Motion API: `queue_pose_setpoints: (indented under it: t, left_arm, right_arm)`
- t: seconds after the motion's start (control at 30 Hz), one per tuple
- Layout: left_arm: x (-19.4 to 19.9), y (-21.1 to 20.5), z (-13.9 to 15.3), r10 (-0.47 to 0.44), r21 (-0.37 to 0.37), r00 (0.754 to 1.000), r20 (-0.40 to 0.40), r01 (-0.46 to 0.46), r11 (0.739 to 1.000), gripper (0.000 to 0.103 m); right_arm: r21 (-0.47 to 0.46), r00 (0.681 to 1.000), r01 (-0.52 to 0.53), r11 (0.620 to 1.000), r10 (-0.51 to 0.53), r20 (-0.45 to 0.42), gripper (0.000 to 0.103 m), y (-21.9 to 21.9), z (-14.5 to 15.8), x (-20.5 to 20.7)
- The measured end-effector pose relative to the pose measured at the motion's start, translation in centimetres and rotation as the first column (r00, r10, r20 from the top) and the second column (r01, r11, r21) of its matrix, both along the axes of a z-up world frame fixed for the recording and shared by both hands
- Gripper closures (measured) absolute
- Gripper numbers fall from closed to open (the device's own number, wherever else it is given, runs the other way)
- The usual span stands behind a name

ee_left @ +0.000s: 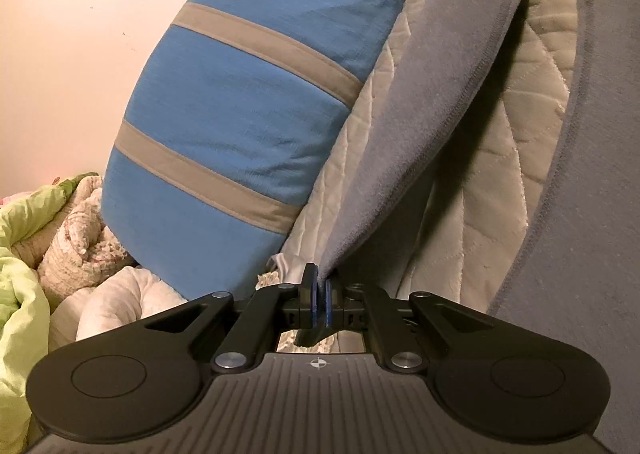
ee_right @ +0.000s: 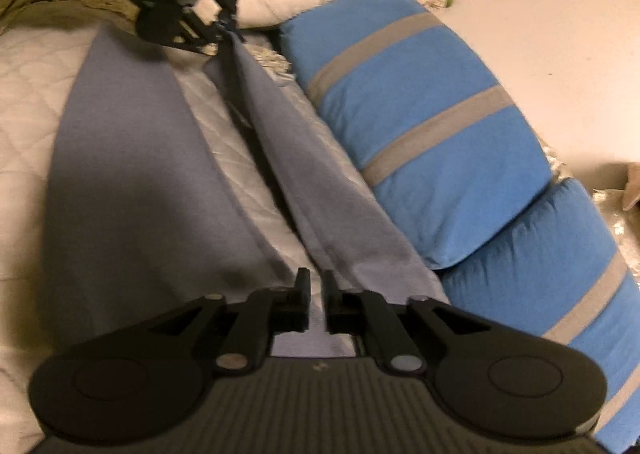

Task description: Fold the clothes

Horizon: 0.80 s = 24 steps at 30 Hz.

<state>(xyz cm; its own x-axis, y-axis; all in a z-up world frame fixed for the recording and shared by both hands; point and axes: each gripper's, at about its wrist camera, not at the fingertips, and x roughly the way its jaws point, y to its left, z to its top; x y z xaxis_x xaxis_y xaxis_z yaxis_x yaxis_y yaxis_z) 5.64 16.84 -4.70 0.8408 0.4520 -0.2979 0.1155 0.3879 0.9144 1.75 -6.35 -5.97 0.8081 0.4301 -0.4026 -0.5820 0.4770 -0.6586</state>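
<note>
Cloth is pinched between the clenched jaws of the left gripper (ee_left: 321,290): a corner of the grey garment (ee_left: 420,126) is drawn into a taut ridge that runs away from its blue pads (ee_left: 329,304). In the right wrist view, the right gripper (ee_right: 316,300) is seen with its jaws parted and released, the garment's edge lying in the gap but not pressed by either finger. Between the two grippers one edge of the garment is stretched in a straight line, probably so that it can be laid down flat for a fold; the rest of it is spread on the quilted bedcover (ee_right: 24,126). Just beside that lifted edge, blue pillows with grey stripes (ee_right: 432,126) are ranged along the bed. Beyond them a heap of bedding (ee_left: 60,238), cream and light green, is piled near the wall; its make-up is blurred and cannot be told. No brand, label or readable writing is seen, only a small crosshair mark on the left gripper's body.
</note>
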Motion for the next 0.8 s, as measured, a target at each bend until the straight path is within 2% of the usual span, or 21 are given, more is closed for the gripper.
queue_pose_setpoints:
  t: [0.1,0.37,0.47,0.5,0.57,0.8]
  left_arm:
    - [-0.1,0.1,0.3,0.010,-0.011,1.000,0.019,-0.010,1.000,0.099]
    - [0.2,0.0,0.4,0.017,-0.015,0.999,0.038,-0.017,1.000,0.099]
    - [0.3,0.0,0.4,0.021,-0.020,0.999,0.036,-0.020,1.000,0.099]
    - [0.3,0.0,0.4,0.022,-0.024,0.999,0.035,-0.021,1.000,0.099]
    - [0.3,0.0,0.4,0.020,-0.029,0.999,0.028,-0.019,0.999,0.099]
    - [-1.0,0.0,1.2,-0.014,-0.052,1.000,-0.019,0.013,0.999,0.099]
  right_arm:
    - [-0.004,0.998,0.042,0.999,-0.042,0.039,0.054,-0.1,-0.4,0.9]
    - [-0.029,0.988,0.156,0.987,-0.156,0.019,0.054,-1.0,-1.1,5.4]
    - [-0.046,0.989,0.150,0.988,-0.150,0.002,0.061,-1.2,-1.5,6.2]
    - [-0.061,0.991,0.136,0.989,-0.136,-0.001,0.079,-1.3,-1.7,6.3]
    - [-0.078,0.994,0.110,0.991,-0.111,-0.005,0.095,-1.6,-1.3,6.2]
    - [-0.086,1.000,-0.009,0.996,0.009,-0.002,0.096,-4.9,3.3,4.4]
